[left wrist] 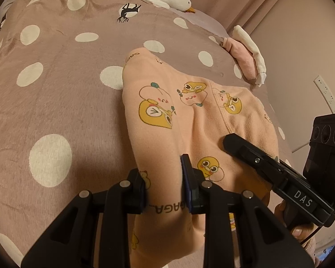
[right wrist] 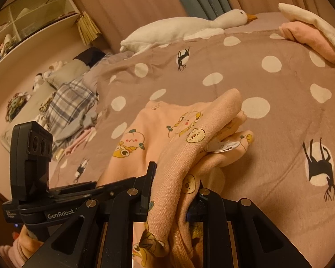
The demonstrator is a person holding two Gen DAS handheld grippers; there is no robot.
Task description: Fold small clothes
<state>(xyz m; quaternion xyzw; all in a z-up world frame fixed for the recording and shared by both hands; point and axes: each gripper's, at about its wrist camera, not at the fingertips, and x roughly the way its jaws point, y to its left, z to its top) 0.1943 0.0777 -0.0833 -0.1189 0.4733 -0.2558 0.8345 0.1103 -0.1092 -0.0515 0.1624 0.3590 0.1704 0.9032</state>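
left wrist view has my left claw (left wrist: 165, 183) clamped on a bunched edge of the peach garment (left wrist: 189, 116), the cloth running straight between the two pads, printed lettering showing just under them. the rest of it lies draped ahead on the spotted bedspread (left wrist: 55, 71), with a seam crossing near the far side. my right claw (left wrist: 232, 141) comes in from the right of that view, its tip down on the fabric beside mine.

in the right wrist view my right claw (right wrist: 170, 192) is closed on a thick gather of the same garment, several layers pinched together, a white care label (right wrist: 221, 146) hanging out of the fold beyond.

i judge this piece to be light, soft and fleecy, with no stiffness of its own: it will sag and bunch wherever i do not hold it, and a thin single layer could slip free if pulled hard. best hold, i think, is at hems and seams, where the cloth is doubled and less stretchy, with the two claws apart along one edge so the fold falls flat. folded clothes (left wrist: 248, 60) wait at the bed's far corner.
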